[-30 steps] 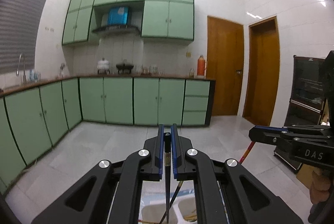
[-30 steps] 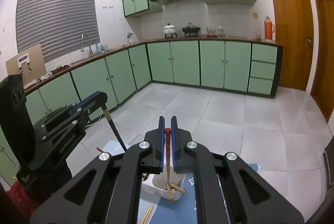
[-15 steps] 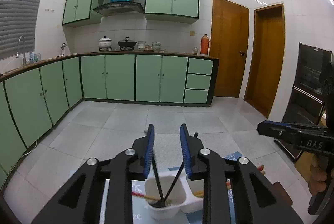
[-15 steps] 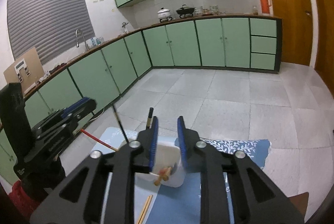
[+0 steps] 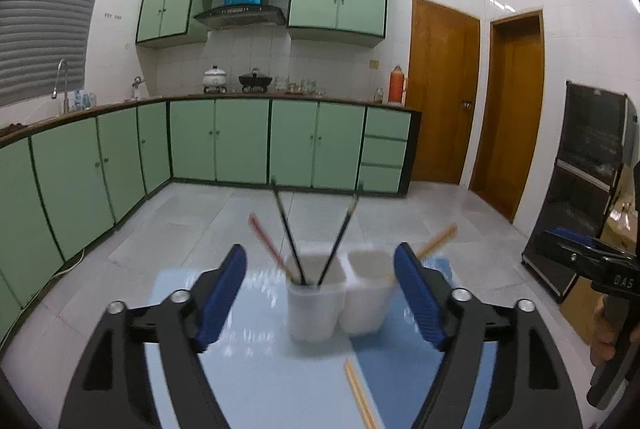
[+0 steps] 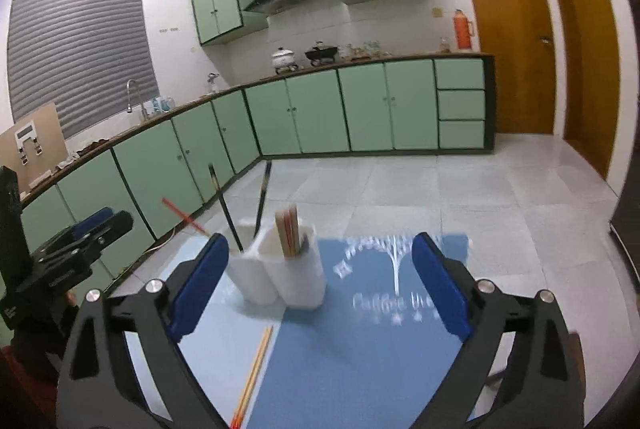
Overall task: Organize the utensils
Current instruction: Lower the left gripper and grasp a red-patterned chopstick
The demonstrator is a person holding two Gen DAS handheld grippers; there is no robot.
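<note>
Left wrist view: my left gripper (image 5: 320, 293) fills the lower frame, its blue pads (image 5: 222, 293) spread wide and gripping nothing; the jaws have just been opening; the white two-cup holder (image 5: 340, 299) stands at lower centre, seen between the pads but not touched by them. The holder's left cup (image 5: 314, 305) carries two black chopsticks (image 5: 286, 233) crossing in a V, and a red chopstick (image 5: 266, 241) leaning toward the upper left; its right cup (image 5: 370, 299) carries a wooden chopstick (image 5: 436, 243) leaning toward the upper right. A pair of wooden chopsticks (image 5: 360, 393) lies flat on the blue mat (image 5: 256, 365) below the holder, at bottom centre. My right gripper (image 5: 592, 263) shows at the right edge of this frame, apart from the holder.

Right wrist view: my right gripper (image 6: 320, 285) likewise stands wide apart and empty, its jaws having just been opening; the holder (image 6: 280, 269) sits left of centre, close to the left pad (image 6: 200, 285); whether they touch I cannot tell. Here the nearer cup (image 6: 300, 277) holds upright wooden chopsticks (image 6: 288, 233); the farther cup holds the black pair (image 6: 224, 205) and the red one (image 6: 184, 215). The loose wooden pair (image 6: 254, 373) lies on the mat (image 6: 360, 349) at lower left of centre; the mat bears white print at centre right. My left gripper (image 6: 80, 245) appears at the left edge.
</note>
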